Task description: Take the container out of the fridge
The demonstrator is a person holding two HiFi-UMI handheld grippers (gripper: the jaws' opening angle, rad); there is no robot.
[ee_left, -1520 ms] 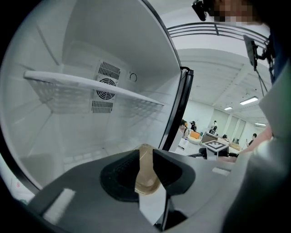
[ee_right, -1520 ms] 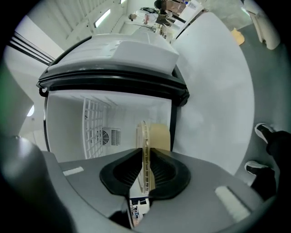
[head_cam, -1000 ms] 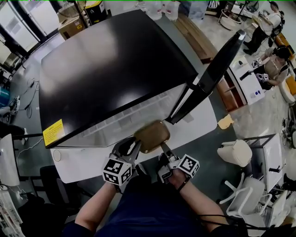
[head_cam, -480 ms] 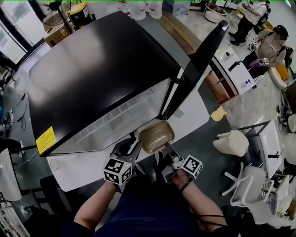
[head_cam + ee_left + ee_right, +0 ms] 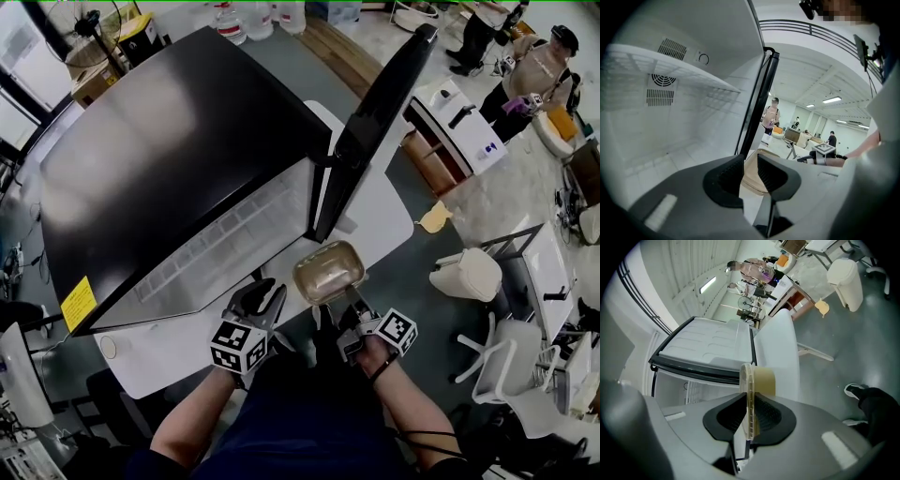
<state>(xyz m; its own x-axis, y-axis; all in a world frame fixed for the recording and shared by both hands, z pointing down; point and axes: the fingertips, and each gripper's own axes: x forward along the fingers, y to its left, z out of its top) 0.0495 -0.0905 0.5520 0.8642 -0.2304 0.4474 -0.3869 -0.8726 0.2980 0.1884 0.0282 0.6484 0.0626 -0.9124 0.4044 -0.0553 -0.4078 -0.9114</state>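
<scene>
The container is a shallow tan tub with a clear rim, held just outside the fridge's open front. My right gripper is shut on its near rim. In the right gripper view the rim stands edge-on between the pads, with the tan body beyond. My left gripper is a little left of the container and apart from it; its jaws stand slightly apart with nothing between them. In the left gripper view the container shows beyond the gap. The fridge has a black top, a white inside and an open door.
A wire shelf crosses the fridge's inside. A white rounded bin stands on the floor to the right, with white chairs behind it. A white cabinet and seated people are at the back right.
The container has moved right and clear of the fridge's front in my right gripper. My left gripper, beside the container's left edge before, now stands apart from it.
</scene>
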